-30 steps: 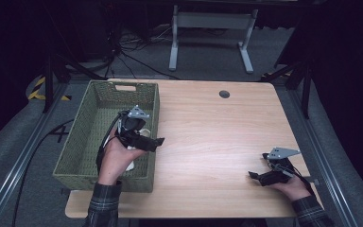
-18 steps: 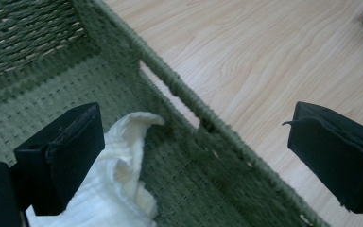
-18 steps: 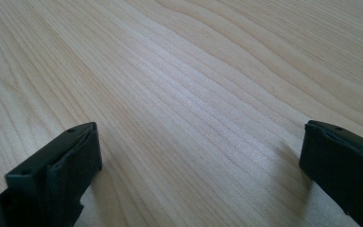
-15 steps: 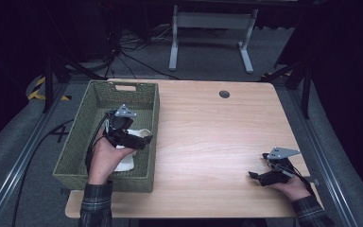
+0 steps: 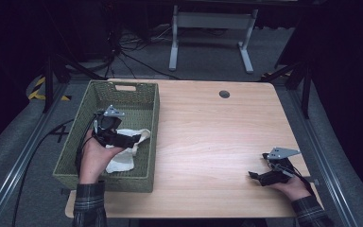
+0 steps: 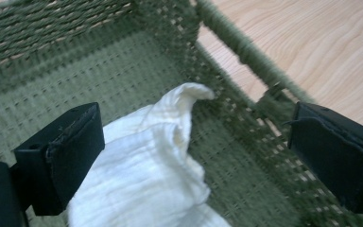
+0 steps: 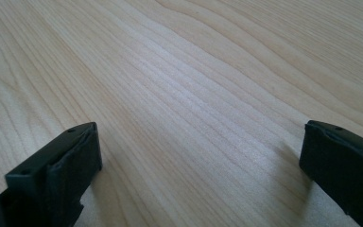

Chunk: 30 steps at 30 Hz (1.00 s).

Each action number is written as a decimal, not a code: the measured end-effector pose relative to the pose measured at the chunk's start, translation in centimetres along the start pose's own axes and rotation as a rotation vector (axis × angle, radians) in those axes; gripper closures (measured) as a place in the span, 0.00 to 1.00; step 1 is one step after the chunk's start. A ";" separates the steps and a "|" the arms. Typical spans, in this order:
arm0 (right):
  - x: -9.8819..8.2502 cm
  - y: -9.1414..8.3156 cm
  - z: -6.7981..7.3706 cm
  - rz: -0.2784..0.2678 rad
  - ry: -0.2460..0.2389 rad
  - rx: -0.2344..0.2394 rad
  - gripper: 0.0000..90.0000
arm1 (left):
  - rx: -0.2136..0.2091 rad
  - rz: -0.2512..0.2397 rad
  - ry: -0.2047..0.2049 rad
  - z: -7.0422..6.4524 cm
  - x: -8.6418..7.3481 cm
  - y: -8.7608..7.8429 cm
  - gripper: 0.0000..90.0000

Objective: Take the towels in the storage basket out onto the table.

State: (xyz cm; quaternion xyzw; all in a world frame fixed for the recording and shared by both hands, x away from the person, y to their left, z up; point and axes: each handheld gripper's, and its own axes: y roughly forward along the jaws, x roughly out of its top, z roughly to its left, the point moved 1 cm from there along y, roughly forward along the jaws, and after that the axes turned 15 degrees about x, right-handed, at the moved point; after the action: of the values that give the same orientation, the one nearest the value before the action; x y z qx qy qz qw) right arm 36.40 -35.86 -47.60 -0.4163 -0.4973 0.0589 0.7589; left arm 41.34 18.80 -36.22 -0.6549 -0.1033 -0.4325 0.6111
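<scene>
A white cloth [image 5: 125, 153] lies crumpled in the green woven basket [image 5: 75, 156] at the table's left. In the left gripper view the white cloth [image 6: 146, 170] lies loose on the basket floor [image 6: 66, 80], one corner sticking up. My left gripper [image 5: 134, 139] hovers inside the basket just above the cloth, jaws wide open with nothing clamped [image 6: 194, 151]. My right gripper [image 5: 255, 177] rests low over the bare wood near the table's front right corner, open and empty [image 7: 198, 156].
The basket's right wall [image 6: 246, 52] stands close to my left gripper's right jaw. A small round hole [image 5: 224, 94] marks the tabletop [image 5: 208, 142] at the back. A metal stand's legs [image 5: 208, 42] are on the floor beyond the table.
My left gripper has moved from the basket's right side leftward and down into the basket, and the white cloth now lies loose below it. The right gripper has stayed put.
</scene>
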 end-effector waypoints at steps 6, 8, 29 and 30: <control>0.0 0.0 0.0 0.001 0.000 0.001 0.00 | 0.018 0.020 -0.010 0.9 -0.7 1.0 0.05; 0.0 0.0 0.0 0.000 0.000 0.000 0.00 | 0.019 0.032 -0.011 1.0 -0.9 1.3 0.05; 0.0 0.0 0.1 0.000 0.001 0.003 0.00 | 0.049 0.193 -0.042 1.9 -2.5 5.3 0.05; 0.0 0.0 0.1 0.000 0.001 0.003 0.00 | 0.042 0.197 -0.045 1.9 -2.6 5.4 0.05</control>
State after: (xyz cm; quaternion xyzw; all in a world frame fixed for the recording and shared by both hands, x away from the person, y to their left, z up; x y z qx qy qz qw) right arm 36.33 -35.85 -47.58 -0.4152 -0.4968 0.0595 0.7598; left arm 44.17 20.26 -41.59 -0.6585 -0.0611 -0.3536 0.6615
